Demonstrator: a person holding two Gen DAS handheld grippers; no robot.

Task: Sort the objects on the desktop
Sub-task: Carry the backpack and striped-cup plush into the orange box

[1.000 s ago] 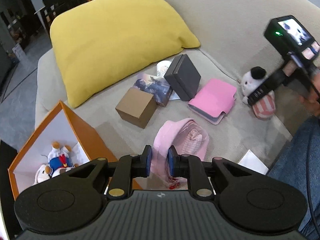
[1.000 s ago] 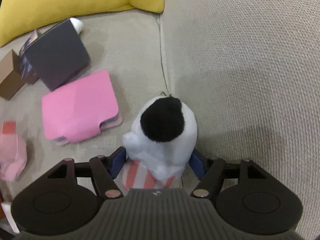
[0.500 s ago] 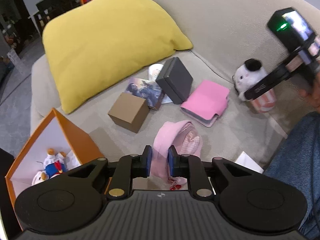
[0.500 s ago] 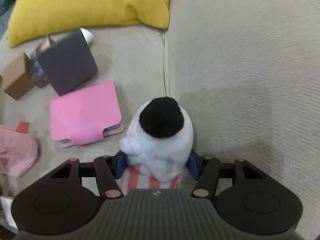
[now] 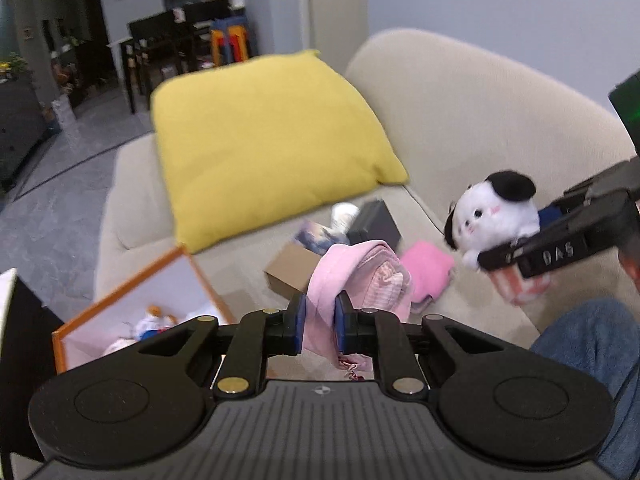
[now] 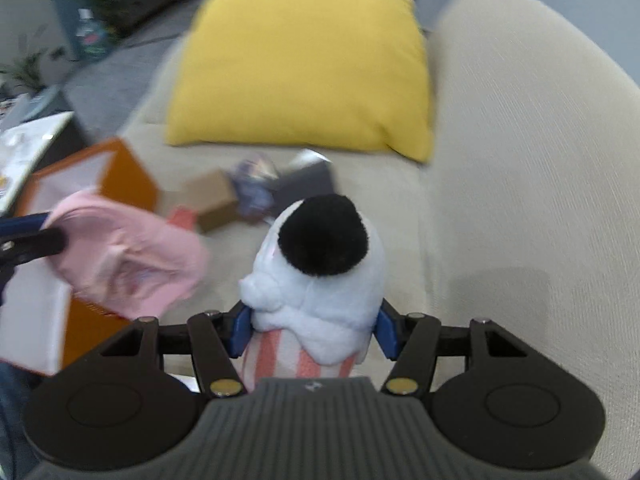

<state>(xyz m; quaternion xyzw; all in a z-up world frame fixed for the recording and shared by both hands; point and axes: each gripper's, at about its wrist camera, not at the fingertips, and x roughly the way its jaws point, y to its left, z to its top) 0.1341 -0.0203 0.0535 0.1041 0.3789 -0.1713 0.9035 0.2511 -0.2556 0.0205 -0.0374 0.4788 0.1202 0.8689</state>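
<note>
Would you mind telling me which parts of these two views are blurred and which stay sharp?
Left wrist view: left gripper sharp, yellow pillow and brown box smeared. Right wrist view: right gripper and plush toy fairly crisp, pink cloth and orange box streaked.

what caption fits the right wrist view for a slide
Right gripper holds a white plush toy above the sofa, pink cloth alongside.
</note>
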